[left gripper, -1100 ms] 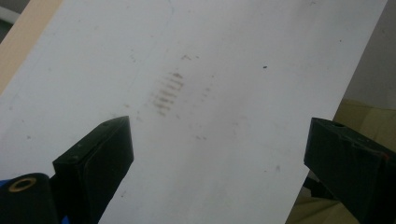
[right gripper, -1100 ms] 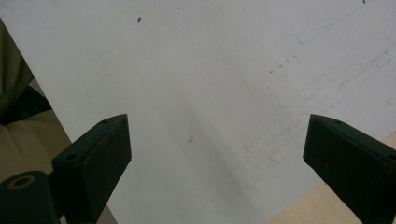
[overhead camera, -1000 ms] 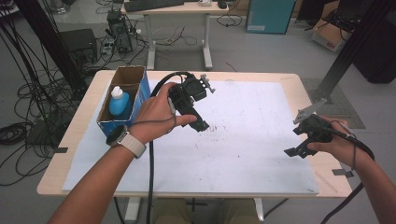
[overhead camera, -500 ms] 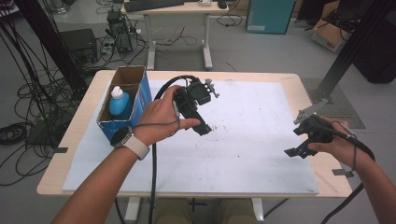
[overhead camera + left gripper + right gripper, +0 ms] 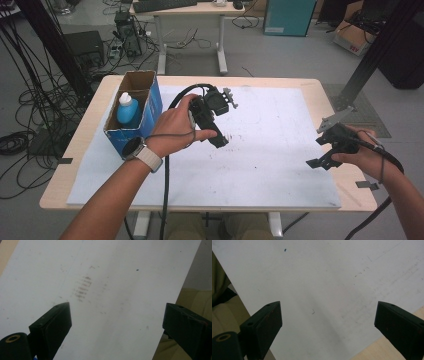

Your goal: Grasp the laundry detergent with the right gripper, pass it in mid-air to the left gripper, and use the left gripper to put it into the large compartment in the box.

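High view: the left gripper point(image 5: 212, 125) is hovering with jaws spread wide and empty over the white sheet point(image 5: 260, 150), just right of the cardboard box point(image 5: 150, 100) holding the blue bottle point(image 5: 127, 111) at the far left. The right gripper point(image 5: 330, 150), also wide open, is idling near the right edge. Reaching for the bottle likely calls for swinging left and descending upright over its white cap.

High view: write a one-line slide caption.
Left gripper and right gripper, both open, over a white sheet; blue bottle in cardboard box.
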